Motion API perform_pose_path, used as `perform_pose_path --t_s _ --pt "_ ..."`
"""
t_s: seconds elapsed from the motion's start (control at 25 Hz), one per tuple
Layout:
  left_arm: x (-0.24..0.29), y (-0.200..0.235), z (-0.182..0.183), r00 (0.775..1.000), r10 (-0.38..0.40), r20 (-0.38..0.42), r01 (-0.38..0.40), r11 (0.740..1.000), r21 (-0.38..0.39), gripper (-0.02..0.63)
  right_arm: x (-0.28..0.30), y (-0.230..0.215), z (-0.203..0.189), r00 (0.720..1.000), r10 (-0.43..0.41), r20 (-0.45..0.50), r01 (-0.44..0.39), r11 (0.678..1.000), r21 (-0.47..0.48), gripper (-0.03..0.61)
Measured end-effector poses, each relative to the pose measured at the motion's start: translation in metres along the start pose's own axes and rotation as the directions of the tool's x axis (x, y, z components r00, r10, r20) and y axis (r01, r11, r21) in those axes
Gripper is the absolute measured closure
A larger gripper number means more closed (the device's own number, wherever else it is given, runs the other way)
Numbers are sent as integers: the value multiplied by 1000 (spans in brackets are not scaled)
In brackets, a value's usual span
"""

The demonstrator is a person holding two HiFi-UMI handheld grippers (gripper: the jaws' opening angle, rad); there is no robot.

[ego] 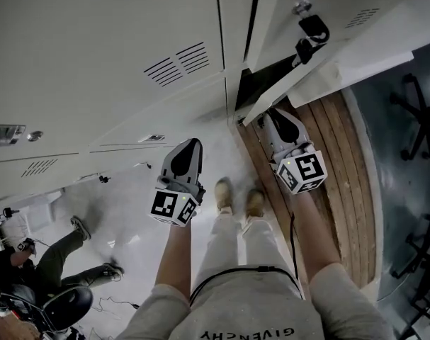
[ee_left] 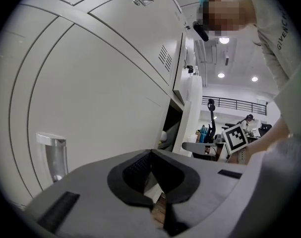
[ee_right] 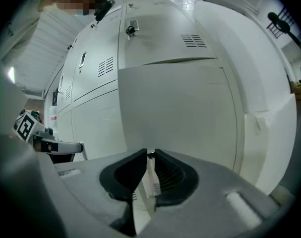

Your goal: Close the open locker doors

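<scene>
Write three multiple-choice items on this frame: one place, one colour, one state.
1. Where is the right gripper?
A) on the open locker door, at its edge
B) deep inside a locker
C) resting on the left gripper

2. What colour are the lockers?
A) blue
B) off-white
C) black

3. How do the left gripper jaws stand?
A) wide apart
B) clamped on a door edge
C) together, empty

Answers:
1 A: the door's thin edge sits pinched between its jaws.
2 B: every panel is pale.
3 C: the tips meet with nothing between them.

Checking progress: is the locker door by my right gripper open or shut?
Open: the locker door angles outward, with a dark gap showing behind it.
</scene>
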State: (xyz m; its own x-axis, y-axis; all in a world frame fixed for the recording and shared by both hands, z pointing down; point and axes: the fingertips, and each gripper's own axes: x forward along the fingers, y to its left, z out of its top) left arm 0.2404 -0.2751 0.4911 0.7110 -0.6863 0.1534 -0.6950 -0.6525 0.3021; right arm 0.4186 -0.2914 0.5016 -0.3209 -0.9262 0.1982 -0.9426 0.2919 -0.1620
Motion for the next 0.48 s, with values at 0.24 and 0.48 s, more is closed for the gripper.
perform_pose_path --t_s 0.24,0.48 --pt "-5 14 3 1000 12 1 -12 1000 -5 615 25 3 14 1000 14 23 -14 1000 -16 525" --pt "-11 26 5 1000 19 -3 -20 1000 -12 615 43 11 20 999 14 35 -14 1000 -1 523"
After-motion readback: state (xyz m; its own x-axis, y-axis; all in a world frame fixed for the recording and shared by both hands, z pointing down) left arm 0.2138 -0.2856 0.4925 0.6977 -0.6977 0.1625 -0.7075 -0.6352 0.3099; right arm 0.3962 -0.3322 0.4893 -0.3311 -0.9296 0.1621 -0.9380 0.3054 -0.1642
